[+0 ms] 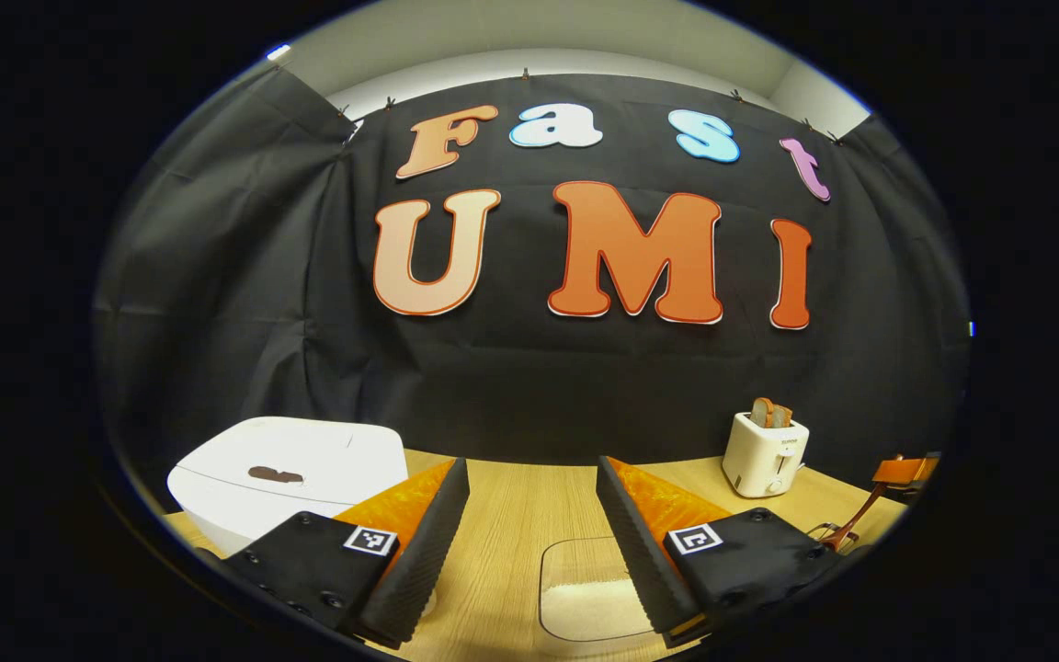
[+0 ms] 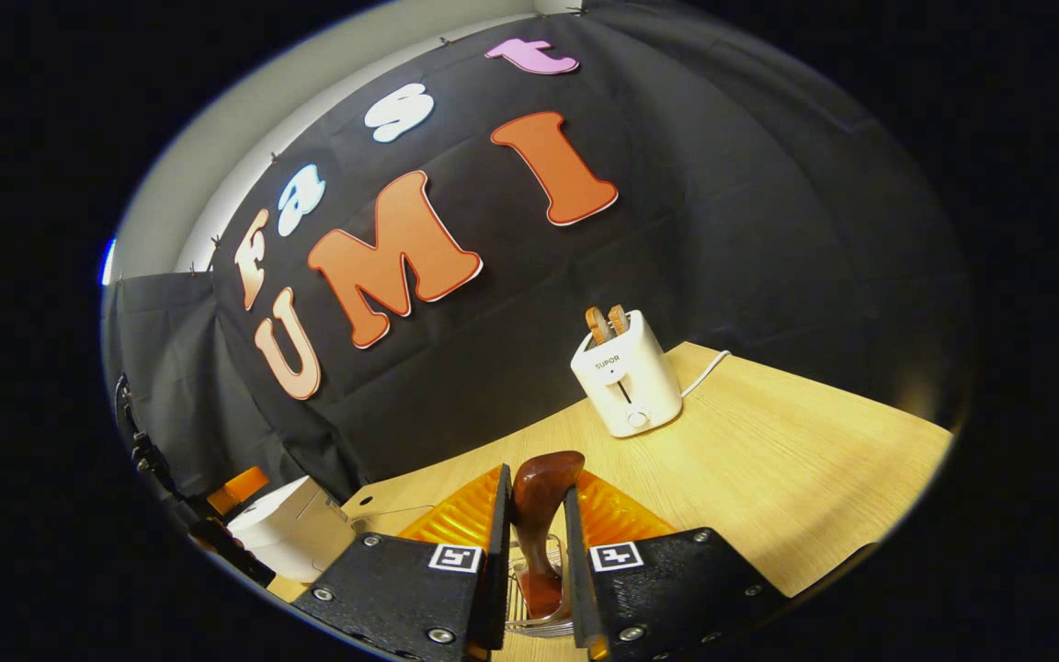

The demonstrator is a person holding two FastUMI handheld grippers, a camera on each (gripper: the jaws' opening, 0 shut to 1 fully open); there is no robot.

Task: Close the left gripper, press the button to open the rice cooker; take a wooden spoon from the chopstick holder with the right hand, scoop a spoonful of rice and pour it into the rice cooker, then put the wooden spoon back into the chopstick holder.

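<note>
The white rice cooker stands at the left with its lid down, just beyond my left gripper, which is open with nothing between its fingers. In the right gripper view the cooker sits low at the left. My right gripper is shut on the brown wooden spoon, whose lower end stands in the wire chopstick holder. In the left gripper view, the right gripper, the spoon and the holder appear at the far right. A clear container of rice lies between the left fingers.
A white toaster with bread slices stands at the back right on the wooden table, against the black cloth wall. In the right gripper view the toaster has a white cord trailing to its right. Bare table extends to the right.
</note>
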